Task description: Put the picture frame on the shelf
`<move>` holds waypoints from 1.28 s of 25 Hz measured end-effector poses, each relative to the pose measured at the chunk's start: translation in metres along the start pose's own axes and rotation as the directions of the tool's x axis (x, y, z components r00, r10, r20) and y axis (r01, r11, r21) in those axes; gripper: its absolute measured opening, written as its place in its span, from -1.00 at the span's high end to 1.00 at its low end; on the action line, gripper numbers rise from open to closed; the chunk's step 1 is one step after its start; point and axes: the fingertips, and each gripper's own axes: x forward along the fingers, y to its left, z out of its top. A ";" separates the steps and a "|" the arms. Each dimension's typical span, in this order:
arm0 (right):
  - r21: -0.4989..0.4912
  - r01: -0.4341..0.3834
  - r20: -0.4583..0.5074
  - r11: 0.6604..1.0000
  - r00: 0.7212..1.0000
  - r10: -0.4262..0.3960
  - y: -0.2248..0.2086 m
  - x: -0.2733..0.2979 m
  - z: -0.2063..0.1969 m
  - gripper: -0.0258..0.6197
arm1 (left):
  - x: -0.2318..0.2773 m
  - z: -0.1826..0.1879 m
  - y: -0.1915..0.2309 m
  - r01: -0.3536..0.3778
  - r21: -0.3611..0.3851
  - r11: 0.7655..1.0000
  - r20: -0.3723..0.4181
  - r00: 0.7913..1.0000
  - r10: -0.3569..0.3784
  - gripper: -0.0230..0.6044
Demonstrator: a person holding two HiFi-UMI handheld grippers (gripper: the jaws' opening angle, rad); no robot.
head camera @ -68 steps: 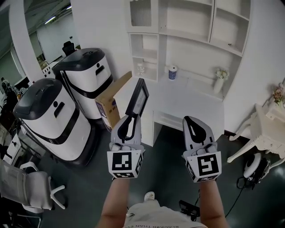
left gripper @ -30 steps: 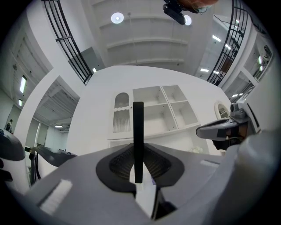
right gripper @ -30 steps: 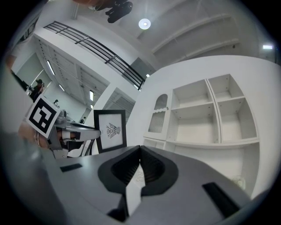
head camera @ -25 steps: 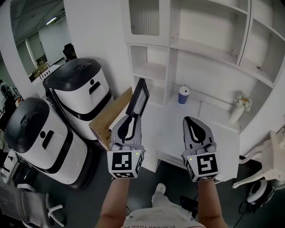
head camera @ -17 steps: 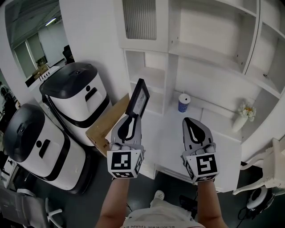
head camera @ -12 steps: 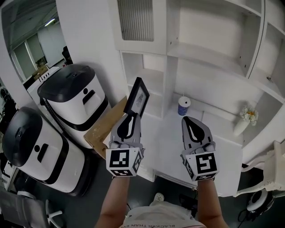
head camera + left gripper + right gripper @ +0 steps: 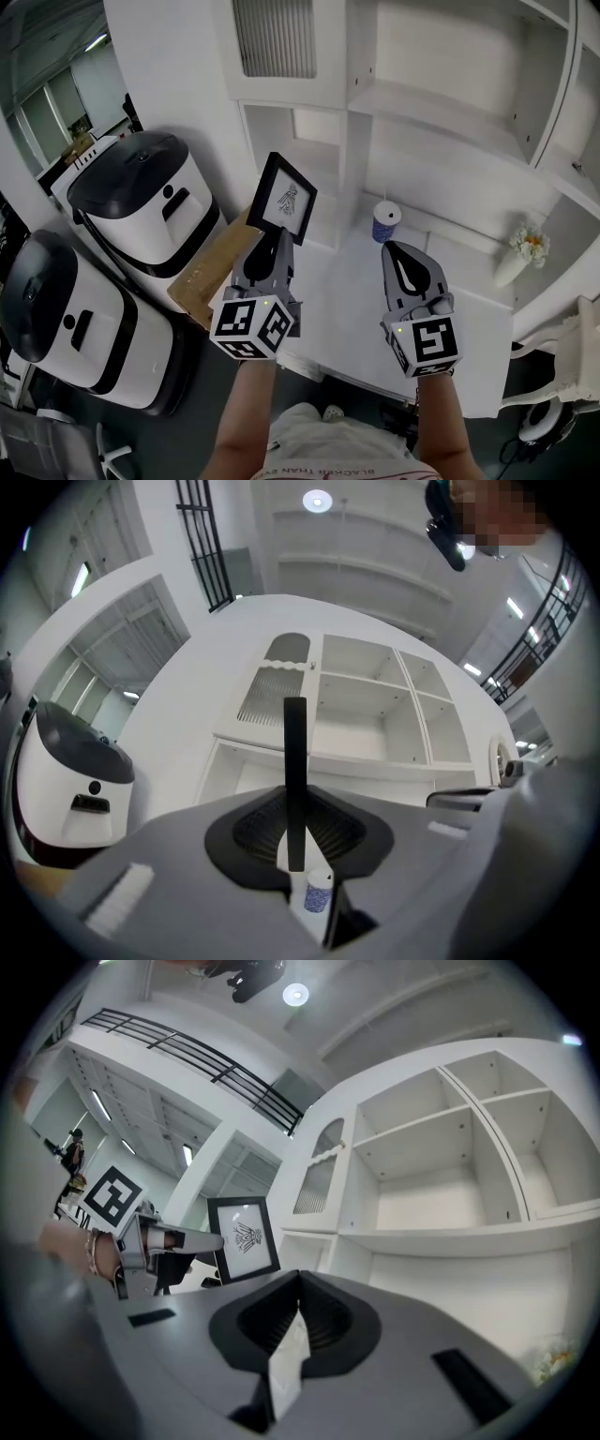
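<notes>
The picture frame [image 7: 283, 199] is black with a small drawing on white paper. It stands upright in my left gripper [image 7: 275, 239], which is shut on its lower edge, and its face is turned toward me. In the left gripper view the frame [image 7: 294, 780] shows edge-on between the jaws, in front of the white shelf unit [image 7: 375, 714]. The right gripper view shows the frame [image 7: 244, 1238] to the left. My right gripper [image 7: 401, 251] is shut and holds nothing; it hangs over the white desk top [image 7: 469, 309]. The shelf unit [image 7: 422, 122] rises right ahead.
A blue-and-white cup [image 7: 385, 223] stands on the desk at the shelf's foot, and a white vase with flowers [image 7: 520, 251] stands to the right. Two white-and-black machines [image 7: 141, 202] and a cardboard box [image 7: 202, 272] stand at the left.
The left gripper has tilted and turned the frame from edge-on to face me. Both grippers have come closer to the shelf unit. The right gripper has stayed shut.
</notes>
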 end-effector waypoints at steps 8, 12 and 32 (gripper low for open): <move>-0.004 0.008 -0.038 1.000 0.999 -0.008 -0.004 0.023 -0.017 0.90 | 0.021 -0.015 0.024 0.010 -0.098 0.995 -0.020 1.000 -0.012 0.71; -0.009 0.019 -0.040 1.000 0.999 -0.019 0.000 0.043 -0.017 0.90 | 0.036 -0.019 0.043 0.019 -0.143 0.990 -0.029 0.999 -0.024 0.71; -0.026 0.184 -0.134 0.982 0.973 -0.186 -0.019 0.125 -0.041 0.90 | 0.136 -0.060 0.097 0.156 -0.414 0.897 -0.093 0.973 -0.212 0.71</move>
